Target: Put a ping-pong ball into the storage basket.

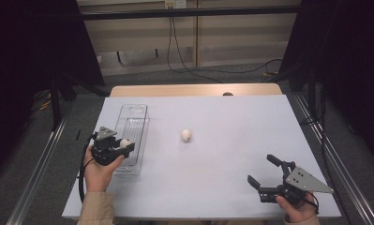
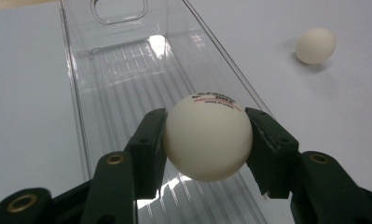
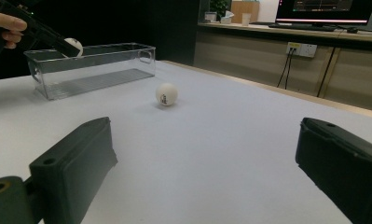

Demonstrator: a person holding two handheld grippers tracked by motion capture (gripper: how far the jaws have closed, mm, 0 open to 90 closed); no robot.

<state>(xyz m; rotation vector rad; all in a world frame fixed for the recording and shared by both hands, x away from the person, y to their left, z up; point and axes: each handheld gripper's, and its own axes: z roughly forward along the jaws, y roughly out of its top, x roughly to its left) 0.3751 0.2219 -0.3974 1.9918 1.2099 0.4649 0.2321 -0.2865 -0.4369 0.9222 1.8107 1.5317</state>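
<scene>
My left gripper (image 1: 125, 143) is shut on a white ping-pong ball (image 2: 208, 136) and holds it above the near end of a clear plastic bin (image 1: 131, 121) at the table's left. The bin's ribbed floor (image 2: 127, 79) looks bare. A second white ball (image 1: 186, 135) lies loose on the white table, right of the bin; it is also seen in the left gripper view (image 2: 315, 45) and the right gripper view (image 3: 166, 94). My right gripper (image 1: 262, 170) rests low at the table's near right, jaws wide open with nothing between them.
The white table top (image 1: 231, 140) has a wooden strip along its far edge. Metal rails run along both sides of the table, and cables lie on the floor beyond. A wall with a socket and a desk with a monitor (image 3: 323, 7) stand behind.
</scene>
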